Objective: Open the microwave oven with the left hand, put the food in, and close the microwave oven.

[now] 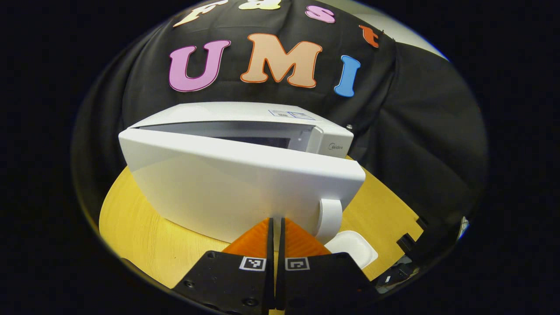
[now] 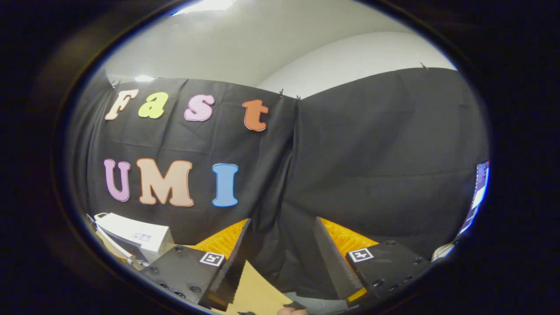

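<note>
Left claw (image 1: 275,236): fingers pressed together w/ only a slit between, nothing pinched. I've got it right at the door's lower edge, just beside the handle; prob. shut so it works as one stiff hook or pusher on the door.
Handle (image 1: 330,218): white, at the door's free end, just right of my fingertips.
Tray (image 1: 354,247): white, on the table just below/right of the handle. I take it as the food; contents too small to tell. Parked next to the door end so loading is short.
Door (image 1: 236,183): swung partway out toward me, gap to the cavity visible along its top. Opening step under way, not wide enough yet I'd say.
Microwave (image 1: 262,113): white, sits on the yellow table (image 1: 135,227), hinge side on my left.
Right claw (image 2: 280,258): fingers spread wide, empty, aimed up at the booth wall; held back out of the door's swing, ready for the tray.
Microwave fr. right gripper view: low left, well apart from that claw.
</note>
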